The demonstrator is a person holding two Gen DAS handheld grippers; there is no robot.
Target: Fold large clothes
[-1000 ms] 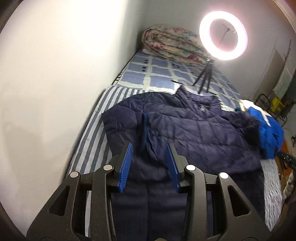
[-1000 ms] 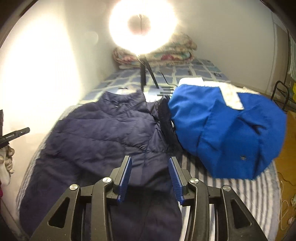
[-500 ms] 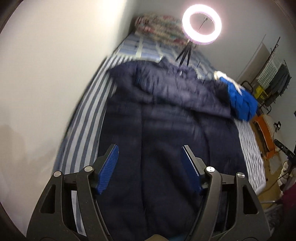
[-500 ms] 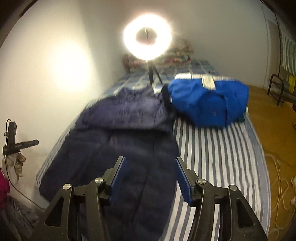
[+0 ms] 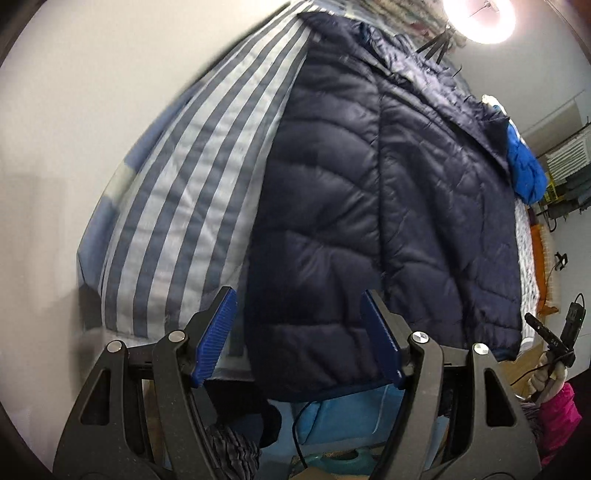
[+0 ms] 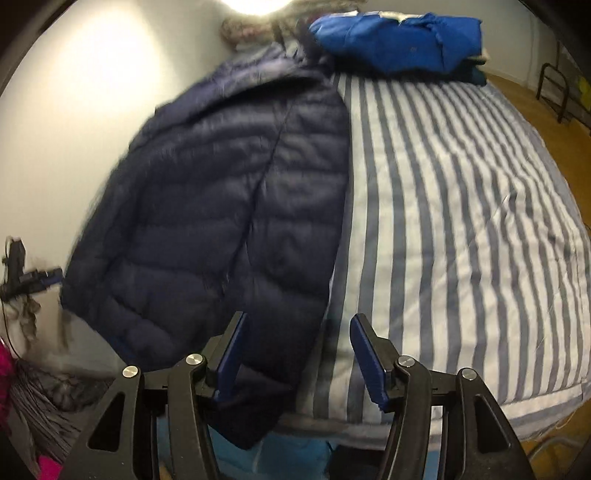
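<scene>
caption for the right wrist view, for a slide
Open right tongs over the hem of a navy puffer jacket on a striped bed.

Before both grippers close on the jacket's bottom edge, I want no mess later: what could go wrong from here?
1. The navy jacket hangs over the bed end, so its hem may slide off.
2. The right gripper straddles the jacket's side edge and could pinch the striped cover.
3. The left gripper is open over puffy hem; a shallow bite may slip.

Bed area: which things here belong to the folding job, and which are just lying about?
For the job:
- navy puffer jacket
- left gripper, open
- right gripper, open

Lying about:
- blue garment
- striped bedcover
- ring light
</scene>
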